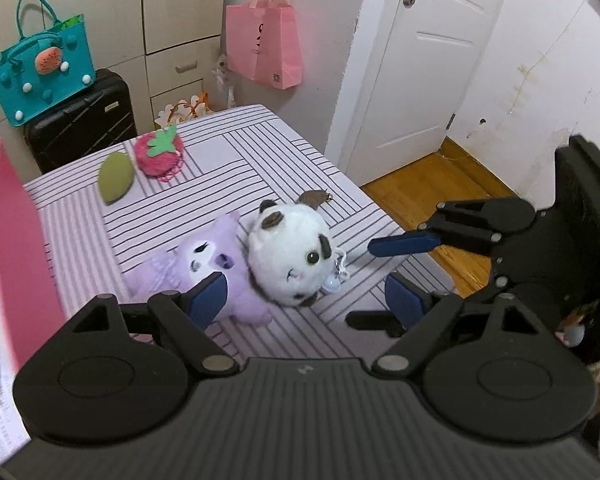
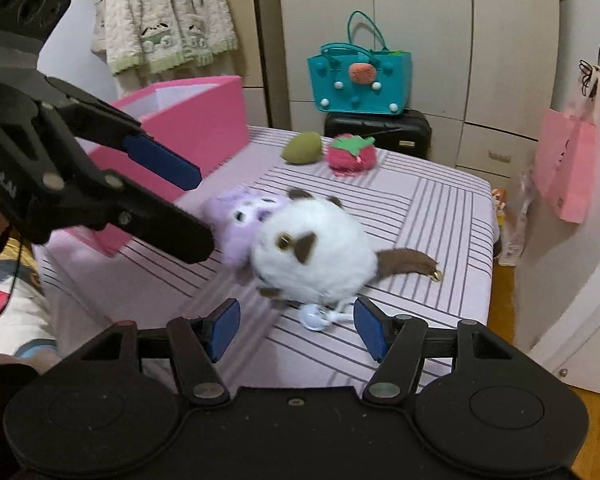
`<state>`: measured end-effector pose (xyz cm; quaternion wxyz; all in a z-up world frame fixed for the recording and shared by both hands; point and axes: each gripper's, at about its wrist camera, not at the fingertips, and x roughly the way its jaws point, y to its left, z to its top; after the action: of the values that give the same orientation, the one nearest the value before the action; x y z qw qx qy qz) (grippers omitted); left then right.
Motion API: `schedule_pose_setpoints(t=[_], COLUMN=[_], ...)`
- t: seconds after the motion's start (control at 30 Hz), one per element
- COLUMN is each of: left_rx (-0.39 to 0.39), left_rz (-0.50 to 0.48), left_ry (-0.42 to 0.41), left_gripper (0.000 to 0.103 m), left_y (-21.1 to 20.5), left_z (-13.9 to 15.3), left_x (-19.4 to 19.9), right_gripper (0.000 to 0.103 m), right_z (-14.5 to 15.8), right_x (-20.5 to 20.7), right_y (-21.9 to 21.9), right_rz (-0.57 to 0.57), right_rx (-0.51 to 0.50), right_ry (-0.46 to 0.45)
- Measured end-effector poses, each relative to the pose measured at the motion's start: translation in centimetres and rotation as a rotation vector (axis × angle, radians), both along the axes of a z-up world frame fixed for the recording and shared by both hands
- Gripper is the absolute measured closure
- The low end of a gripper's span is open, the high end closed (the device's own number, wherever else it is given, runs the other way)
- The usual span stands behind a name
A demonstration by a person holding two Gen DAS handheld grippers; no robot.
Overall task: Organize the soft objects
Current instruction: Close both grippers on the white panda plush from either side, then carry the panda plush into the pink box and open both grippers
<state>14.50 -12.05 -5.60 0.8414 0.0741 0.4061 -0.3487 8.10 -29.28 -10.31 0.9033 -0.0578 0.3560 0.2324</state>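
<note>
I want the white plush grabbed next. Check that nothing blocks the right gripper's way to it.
Nothing visible blocks it. The right gripper is open and empty, with the white plush straight ahead on the bed. The purple plush touches its far left side; the left gripper hovers there too.

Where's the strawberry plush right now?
The strawberry plush lies at the bed's far end, right of the green plush, in front of the black suitcase.
</note>
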Motion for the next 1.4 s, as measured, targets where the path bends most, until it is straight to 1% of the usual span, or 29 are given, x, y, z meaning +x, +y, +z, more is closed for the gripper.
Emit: schedule_pose_setpoints(t=[0.07,0.17,0.2,0.3,0.37,0.47,0.53,0.63,0.8,0.9,0.93,1.2,1.4], left_rx=[-0.004,-0.001,-0.008,-0.024,-0.040,-0.078,-0.096,-0.106,-0.086,-0.068,-0.073,-0.090,-0.103], left_rz=[0.003,0.029,0.039,0.070,0.079,0.061,0.049,0.056,0.074,0.146,0.154,0.131,0.100], left_ry=[-0.001,-0.001,-0.013,-0.081,-0.102,-0.082,-0.061,-0.045,-0.084,-0.071,-0.078,-0.103,-0.118], left_gripper=[0.018,0.018,0.018,0.020,0.027,0.037,0.041,0.044,0.044,0.044,0.044,0.045,0.045], left_y=[-0.8,-1.5,-1.6,-2.0,-2.0,-2.0,-2.2,-2.6,-3.2,-3.5,-3.5,-3.8,-3.8], left_z=[-1.0,-2.1,-2.4,-3.1,-3.6,-4.0,-4.3,-4.9,-5.6,-5.9,-5.9,-5.6,-4.5], left_x=[0.6,1.6,1.8,2.5,2.8,3.2,3.3,3.3,3.0,3.1,3.1,2.0,0.7], right_gripper=[0.031,0.028,0.027,0.026,0.024,0.024,0.024,0.024,0.024,0.024,0.024,0.027,0.027], right_z=[-1.2,-2.3,-2.5,-2.5,-2.7,-2.9,-3.1,-3.3,-3.8,-4.0,-4.1,-3.8,-2.3], right_x=[0.4,1.1,1.3,2.0,2.4,2.9,3.3,3.6,3.8,3.8,3.8,2.9,1.1], right_y=[-0.2,-0.7,-0.9,-1.1,-1.1,-0.5,-0.3,-0.2,-0.3,-0.1,0.0,0.4,0.8], right_rz=[-0.014,-0.003,-0.002,0.016,0.035,0.066,0.078,0.097,0.094,0.072,0.065,0.020,-0.006], right_rx=[-0.008,0.005,0.014,0.038,0.033,-0.009,-0.027,-0.030,-0.014,0.000,-0.003,-0.018,-0.041], right_ry=[-0.012,-0.021,-0.026,-0.052,-0.068,-0.084,-0.085,-0.088,-0.096,-0.096,-0.097,-0.119,-0.127])
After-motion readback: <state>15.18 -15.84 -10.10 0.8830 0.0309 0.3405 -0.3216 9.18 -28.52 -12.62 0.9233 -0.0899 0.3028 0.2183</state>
